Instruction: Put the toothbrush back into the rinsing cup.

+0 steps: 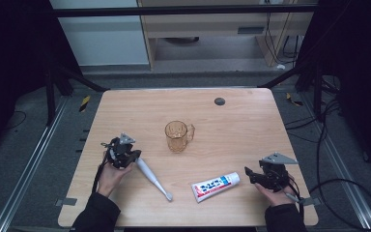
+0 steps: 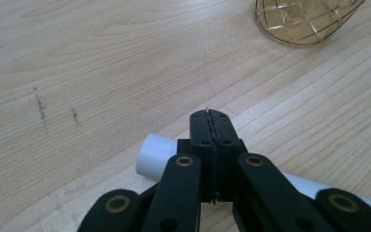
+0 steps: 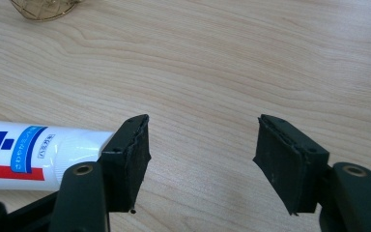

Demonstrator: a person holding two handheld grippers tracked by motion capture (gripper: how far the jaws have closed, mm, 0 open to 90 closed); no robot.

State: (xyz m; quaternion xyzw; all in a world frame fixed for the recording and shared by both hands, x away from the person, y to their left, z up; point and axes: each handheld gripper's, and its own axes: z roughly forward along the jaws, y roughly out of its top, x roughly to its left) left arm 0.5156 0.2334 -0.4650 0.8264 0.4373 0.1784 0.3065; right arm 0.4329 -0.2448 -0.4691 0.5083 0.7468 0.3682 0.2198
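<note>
A white electric toothbrush (image 1: 153,178) lies slantwise on the wooden table (image 1: 232,125), left of centre. My left gripper (image 1: 134,155) is at its thick handle end, jaws shut with nothing between them. In the left gripper view the shut left gripper (image 2: 211,118) hangs just over the toothbrush handle (image 2: 154,153). A white, blue and red toothpaste tube (image 1: 216,186) lies near the front edge. My right gripper (image 1: 249,175) stands open just right of the tube's cap end. In the right gripper view, the right gripper (image 3: 203,145) is empty and the tube (image 3: 24,154) lies beside its left jaw.
An amber glass mug (image 1: 178,136) stands upright at the table's middle, handle to the right; its base shows in both gripper views (image 2: 304,21) (image 3: 43,9). A small black round cap (image 1: 219,101) sits near the far edge. Cables trail on the floor at right.
</note>
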